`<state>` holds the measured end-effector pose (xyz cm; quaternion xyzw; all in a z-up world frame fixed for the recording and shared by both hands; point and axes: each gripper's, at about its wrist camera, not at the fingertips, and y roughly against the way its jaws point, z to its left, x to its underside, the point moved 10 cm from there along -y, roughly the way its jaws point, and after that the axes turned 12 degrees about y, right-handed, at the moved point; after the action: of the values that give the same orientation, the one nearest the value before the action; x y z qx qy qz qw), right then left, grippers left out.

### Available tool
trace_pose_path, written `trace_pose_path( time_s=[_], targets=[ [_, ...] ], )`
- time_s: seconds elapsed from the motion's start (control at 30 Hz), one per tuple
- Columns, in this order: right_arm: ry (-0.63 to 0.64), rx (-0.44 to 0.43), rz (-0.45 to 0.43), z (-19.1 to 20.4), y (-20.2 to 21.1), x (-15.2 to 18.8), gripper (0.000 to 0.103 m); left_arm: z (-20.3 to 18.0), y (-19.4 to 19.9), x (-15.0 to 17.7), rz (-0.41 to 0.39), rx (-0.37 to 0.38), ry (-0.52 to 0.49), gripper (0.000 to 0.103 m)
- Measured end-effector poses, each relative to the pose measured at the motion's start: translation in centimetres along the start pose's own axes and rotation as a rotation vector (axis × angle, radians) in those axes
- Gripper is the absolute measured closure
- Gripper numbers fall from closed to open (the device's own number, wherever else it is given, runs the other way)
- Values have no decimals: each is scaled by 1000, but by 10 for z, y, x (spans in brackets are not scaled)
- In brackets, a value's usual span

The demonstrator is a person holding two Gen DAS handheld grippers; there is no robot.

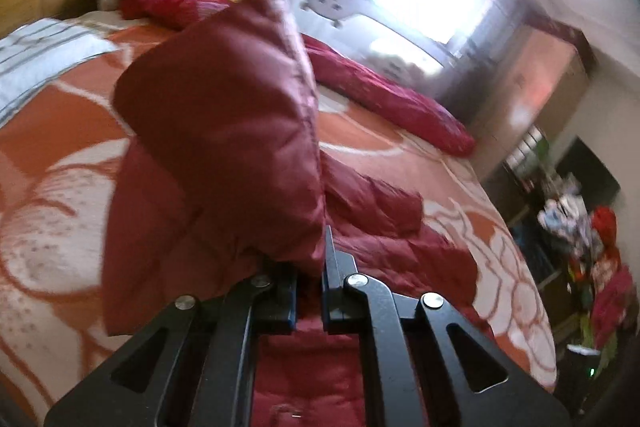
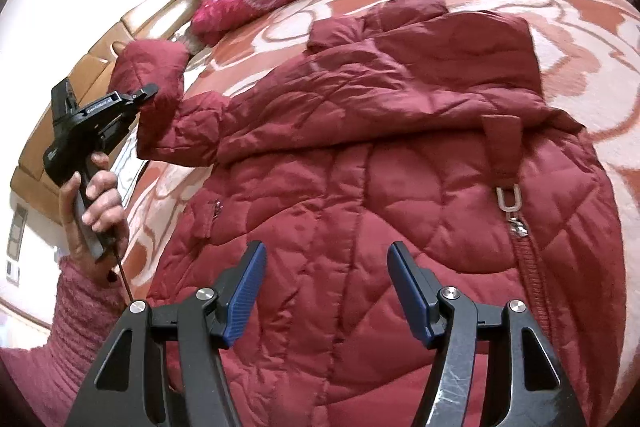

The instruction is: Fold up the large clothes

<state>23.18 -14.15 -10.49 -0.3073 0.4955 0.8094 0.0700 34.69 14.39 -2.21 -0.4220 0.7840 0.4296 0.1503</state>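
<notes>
Left gripper [image 2: 148,93] pinches the quilted dark-red puffer coat's sleeve [image 2: 156,75]; carry it across flat while right gripper [image 2: 324,291] gapes wide, empty.

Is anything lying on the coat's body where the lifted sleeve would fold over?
Nothing visible: the left claw holds the sleeve up, and the quilted red coat front is bare below the open right claw.
</notes>
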Motion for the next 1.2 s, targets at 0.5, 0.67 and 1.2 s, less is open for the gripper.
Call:
trace_pose_path(
  time_s=[0.5, 0.67, 1.2],
  targets=[
    [-122, 20, -63, -56, 26, -4, 37, -104, -56, 88, 166, 76, -148, 98],
    [-151, 30, -83, -73, 33, -7, 37, -117, -77, 111, 198, 50, -182, 98],
    [-315, -93, -161, -127, 15, -76, 32, -138, -127, 176, 250, -63, -411, 97]
  ],
)
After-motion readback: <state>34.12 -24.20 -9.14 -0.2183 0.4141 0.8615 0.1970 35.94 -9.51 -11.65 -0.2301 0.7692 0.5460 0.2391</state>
